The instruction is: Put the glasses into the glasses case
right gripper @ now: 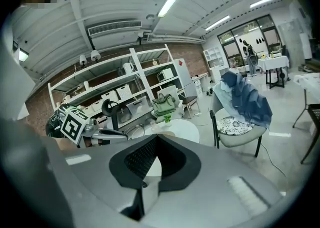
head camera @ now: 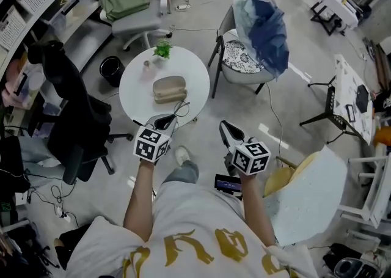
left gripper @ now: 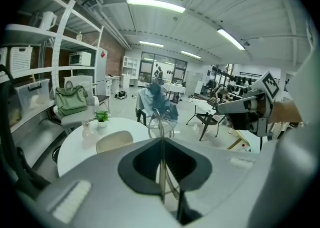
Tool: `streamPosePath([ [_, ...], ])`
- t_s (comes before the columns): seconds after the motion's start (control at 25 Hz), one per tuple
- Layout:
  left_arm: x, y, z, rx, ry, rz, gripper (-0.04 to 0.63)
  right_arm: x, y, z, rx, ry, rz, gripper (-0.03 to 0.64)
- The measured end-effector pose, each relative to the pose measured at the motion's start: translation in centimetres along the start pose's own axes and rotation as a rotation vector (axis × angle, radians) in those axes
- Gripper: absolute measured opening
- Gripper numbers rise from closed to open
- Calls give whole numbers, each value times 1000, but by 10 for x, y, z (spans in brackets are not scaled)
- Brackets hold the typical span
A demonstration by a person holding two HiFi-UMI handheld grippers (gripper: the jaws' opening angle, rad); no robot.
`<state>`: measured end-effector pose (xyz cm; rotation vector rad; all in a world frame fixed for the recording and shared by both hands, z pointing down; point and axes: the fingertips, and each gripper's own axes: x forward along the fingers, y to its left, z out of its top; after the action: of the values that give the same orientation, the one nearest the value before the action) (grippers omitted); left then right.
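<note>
Left gripper (left gripper: 161, 141), nearest the person: jaws pressed together on the thin wire-framed glasses (left gripper: 161, 123). It pinches them by what looks like a folded temple, with the lens rims standing up past the jaw tips. Right gripper (right gripper: 156, 139): jaws closed on each other with nothing between them, held beside the left one and apart from it. Both are at the near side of the round white table (head camera: 137, 96).

Handling judgement: the glasses are light, springy in the wire, and fragile at lenses and hinges. A thin metal arm may slip or twist between flat pads. A grip near the hinge or bridge would likely steady them better than the arm's end.

Farther out, the beige oval hard-shell glasses case (head camera: 169, 88) lies mid-table. It appears shut, though the seam is too small to be sure. If so, the free gripper would have to open it.

Views:
- The head view gives the gap between glasses and case, and the small potted green plant (head camera: 162, 49) beyond the case.
- The left gripper view alone shows the pinch itself.
- The right gripper view shows its own empty jaws and the left gripper from the side.
</note>
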<state>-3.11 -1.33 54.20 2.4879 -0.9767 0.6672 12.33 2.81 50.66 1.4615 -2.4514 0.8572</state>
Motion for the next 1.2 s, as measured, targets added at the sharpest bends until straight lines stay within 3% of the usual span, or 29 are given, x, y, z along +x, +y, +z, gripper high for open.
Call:
streamPosePath([
  [0.48,44,81,32,-4,8,-7,14,101,-13,47,-17,23,27,25],
  [0.84,59,97,43,7,6,-6,14,120,-26,72,78,-15,30,25],
  [1.2,73,120,54,20,22,17,14,154,-34,80,70,15,73,23],
])
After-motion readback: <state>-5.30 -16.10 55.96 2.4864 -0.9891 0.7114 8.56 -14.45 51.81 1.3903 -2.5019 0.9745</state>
